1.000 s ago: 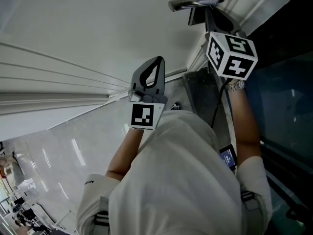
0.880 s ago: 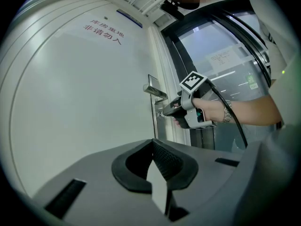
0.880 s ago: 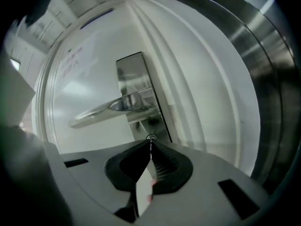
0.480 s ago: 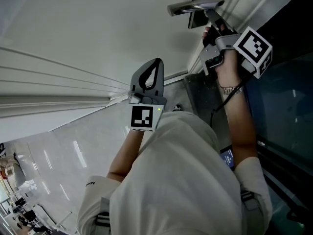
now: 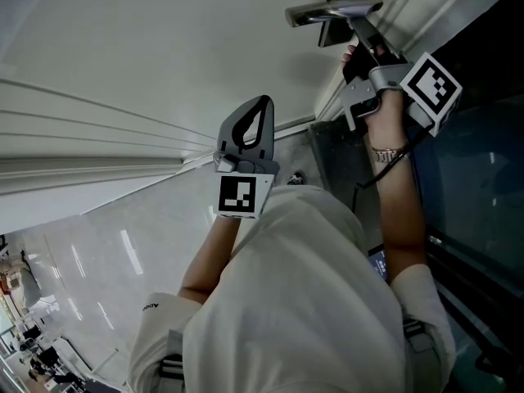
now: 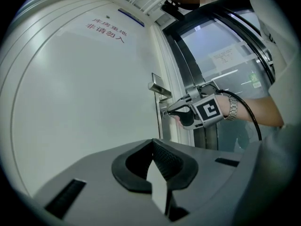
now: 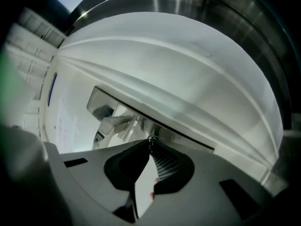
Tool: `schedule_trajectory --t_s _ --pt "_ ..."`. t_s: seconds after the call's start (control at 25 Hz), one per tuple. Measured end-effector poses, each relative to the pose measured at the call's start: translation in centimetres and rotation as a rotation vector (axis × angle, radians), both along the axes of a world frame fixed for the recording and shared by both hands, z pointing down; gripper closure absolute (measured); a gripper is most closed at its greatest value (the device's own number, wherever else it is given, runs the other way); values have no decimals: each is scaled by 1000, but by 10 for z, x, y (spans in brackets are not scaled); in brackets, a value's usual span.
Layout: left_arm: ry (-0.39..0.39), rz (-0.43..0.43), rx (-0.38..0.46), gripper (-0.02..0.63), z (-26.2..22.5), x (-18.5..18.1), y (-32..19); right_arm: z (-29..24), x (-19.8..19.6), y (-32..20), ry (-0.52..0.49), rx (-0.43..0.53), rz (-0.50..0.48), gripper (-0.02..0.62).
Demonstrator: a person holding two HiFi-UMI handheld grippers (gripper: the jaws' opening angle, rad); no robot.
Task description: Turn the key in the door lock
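Observation:
The white door (image 5: 164, 39) carries a metal lever handle (image 5: 327, 8) on a lock plate (image 7: 101, 102). My right gripper (image 5: 354, 24) points level at the lock just under the handle; its tips meet on the small key (image 7: 150, 139), which is mostly hidden by them. Its jaws have just been opening slightly, with the key still between the tips. From the left gripper view, the right gripper (image 6: 164, 111) touches the door edge below the handle (image 6: 160, 89). My left gripper (image 5: 264, 101) hangs away from the door, shut with nothing in it.
A dark glass panel (image 5: 483, 178) and metal frame (image 6: 197, 74) stand right of the door. Red characters (image 6: 106, 29) are printed high on the door. Shiny pale floor (image 5: 98, 252) lies at lower left. The person's white shirt (image 5: 303, 301) fills the head view's bottom.
The right gripper has rolled about its own axis at the lock, swinging its marker cube from below the handle out to the right. The left gripper has stayed still.

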State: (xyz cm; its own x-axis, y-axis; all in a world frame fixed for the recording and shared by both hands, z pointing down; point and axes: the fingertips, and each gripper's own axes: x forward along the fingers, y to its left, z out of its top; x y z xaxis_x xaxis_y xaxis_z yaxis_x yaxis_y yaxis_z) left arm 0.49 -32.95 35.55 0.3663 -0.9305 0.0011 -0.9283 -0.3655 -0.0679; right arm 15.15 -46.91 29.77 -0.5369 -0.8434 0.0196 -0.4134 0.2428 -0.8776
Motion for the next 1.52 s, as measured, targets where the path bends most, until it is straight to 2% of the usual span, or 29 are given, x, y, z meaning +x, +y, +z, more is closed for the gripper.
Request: schedule_trajectory --t_s 0.12,0.16,0.24,0.44,0.48,0.56,0.68,0.8,0.92,1.12,1.32,1.52 --pt "-3 -12 -10 598 -2 -4 4 -10 -8 4 164 112 -19 563" --pt "-2 -14 -11 598 0 -5 5 -8 -13 7 208 137 -32 518" --pt "-2 -16 -12 598 7 -10 10 2 -24 18 289 179 -56 483" --pt "-1 -28 -9 598 9 -30 17 31 -60 57 494 255 -112 477" --pt "2 -34 -8 598 8 -36 19 35 -68 65 538 272 -117 486" --pt "3 -55 -15 598 7 -52 27 44 -86 81 628 309 -117 562" --pt "13 -109 -40 598 11 -87 44 60 -123 106 728 359 -143 580" --pt "13 -150 -53 598 20 -123 62 74 -159 134 772 401 -170 591" --pt "20 -216 -79 598 28 -155 90 80 -199 167 826 491 -225 591" --pt "36 -296 -104 598 39 -208 131 86 -263 219 833 588 -320 591" --pt "47 -325 -122 598 53 -239 161 91 -301 257 851 640 -350 591" --pt "62 -345 -144 598 61 -260 190 104 -323 287 875 639 -373 592"
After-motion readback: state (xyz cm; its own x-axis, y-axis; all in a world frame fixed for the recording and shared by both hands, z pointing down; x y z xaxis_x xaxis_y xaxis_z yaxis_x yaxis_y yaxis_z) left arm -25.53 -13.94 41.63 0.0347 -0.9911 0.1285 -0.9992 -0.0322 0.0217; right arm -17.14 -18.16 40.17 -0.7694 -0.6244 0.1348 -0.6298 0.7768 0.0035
